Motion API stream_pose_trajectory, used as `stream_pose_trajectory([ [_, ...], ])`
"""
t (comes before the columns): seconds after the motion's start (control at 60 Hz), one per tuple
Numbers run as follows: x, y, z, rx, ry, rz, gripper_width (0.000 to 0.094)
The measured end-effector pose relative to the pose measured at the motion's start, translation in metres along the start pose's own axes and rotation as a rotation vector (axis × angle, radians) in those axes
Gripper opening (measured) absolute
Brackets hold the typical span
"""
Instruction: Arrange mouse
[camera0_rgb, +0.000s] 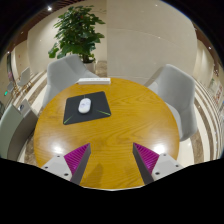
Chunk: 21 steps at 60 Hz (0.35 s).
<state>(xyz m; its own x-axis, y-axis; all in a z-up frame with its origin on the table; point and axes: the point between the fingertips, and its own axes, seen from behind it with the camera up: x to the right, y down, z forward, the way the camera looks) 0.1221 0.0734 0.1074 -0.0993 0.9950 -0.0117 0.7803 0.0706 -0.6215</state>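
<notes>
A white mouse (85, 104) lies on a dark grey mouse mat (87, 109) on the far left part of a round wooden table (120, 135). My gripper (111, 160) is open and empty, held above the near side of the table. Its two fingers, with magenta pads (76, 157), stand wide apart with bare tabletop between them. The mouse is well beyond the fingers, ahead and to the left.
Light grey chairs stand around the table: one at the far left (66, 72), one at the far right (176, 88), one at the near left (14, 128). A potted plant (79, 30) stands behind the table by the wall.
</notes>
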Motion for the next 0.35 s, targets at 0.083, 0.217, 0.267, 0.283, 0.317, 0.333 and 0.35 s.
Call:
stream_pose_trajectory([
  [0.083, 0.011, 0.02, -0.017, 0.004, 0.005, 0.006, 0.0874],
  [0.217, 0.022, 0.038, -0.038, 0.017, 0.012, 0.002, 0.0866],
  [0.267, 0.026, 0.048, -0.046, 0.013, 0.021, -0.014, 0.0867],
  [0.283, 0.027, 0.05, -0.048, 0.011, 0.021, -0.016, 0.0869],
  [0.317, 0.027, 0.056, -0.052, 0.009, 0.019, -0.016, 0.0867],
  [0.333, 0.027, 0.058, -0.054, 0.008, 0.018, -0.015, 0.0868],
  [0.35, 0.028, 0.061, -0.056, 0.008, 0.018, -0.014, 0.0867],
])
